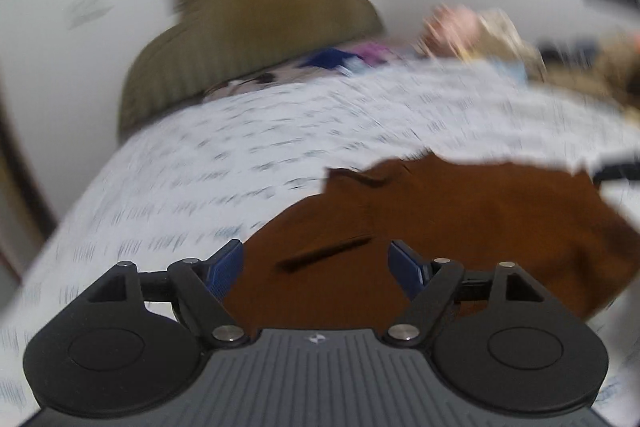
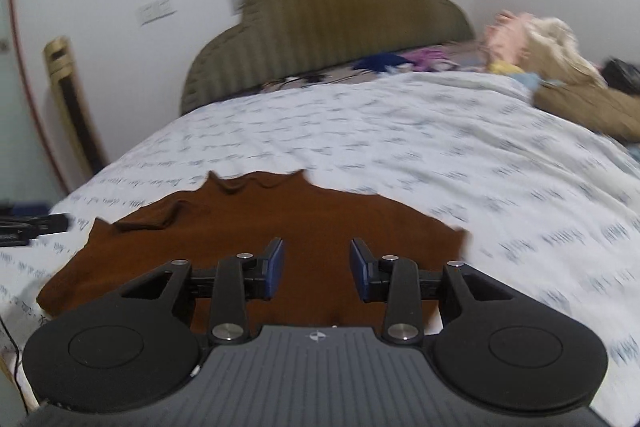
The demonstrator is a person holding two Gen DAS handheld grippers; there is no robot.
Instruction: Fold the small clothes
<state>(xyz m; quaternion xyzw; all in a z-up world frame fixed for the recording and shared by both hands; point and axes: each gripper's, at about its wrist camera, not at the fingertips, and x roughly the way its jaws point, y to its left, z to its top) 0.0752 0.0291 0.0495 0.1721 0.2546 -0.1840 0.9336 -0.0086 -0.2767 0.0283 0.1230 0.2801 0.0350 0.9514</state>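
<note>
A small brown garment (image 1: 460, 219) lies spread flat on the white patterned bedsheet (image 1: 240, 155). It also shows in the right wrist view (image 2: 280, 219). My left gripper (image 1: 316, 263) is open and empty, hovering just above the garment's near left part. My right gripper (image 2: 317, 267) is open and empty, over the garment's near middle. The left view is blurred by motion.
An olive ribbed headboard (image 2: 328, 15) stands at the far end of the bed. A heap of clothes and plush items (image 2: 532, 47) lies at the far right. A brown cushion (image 2: 592, 107) sits on the right edge. The bedsheet (image 2: 440, 147) stretches beyond the garment.
</note>
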